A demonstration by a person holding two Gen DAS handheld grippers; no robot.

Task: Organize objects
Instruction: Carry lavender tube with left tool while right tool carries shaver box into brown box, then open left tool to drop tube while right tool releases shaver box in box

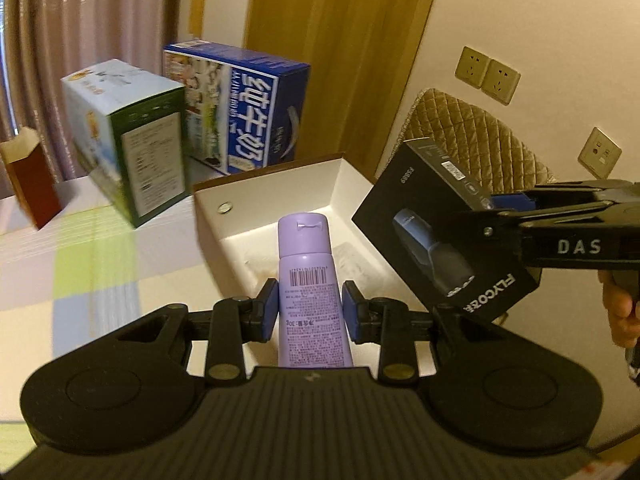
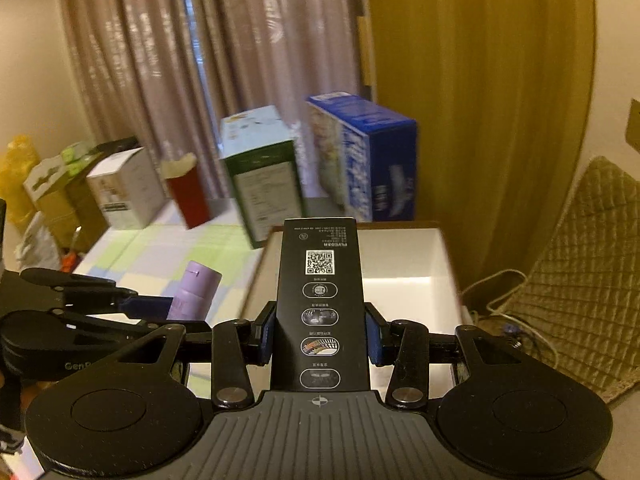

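Purple tube (image 1: 311, 292) is clenched in left gripper (image 1: 310, 312) jaws; black Flyco box (image 2: 322, 304) is clamped in right gripper (image 2: 320, 334), white open box (image 1: 280, 196) at 12 o'clock.

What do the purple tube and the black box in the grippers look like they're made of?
Purple tube: probably soft plastic, matte, with a moulded flip cap and printed barcode. Black box: likely printed cardboard with a slight sheen, going by its crisp folded edges.
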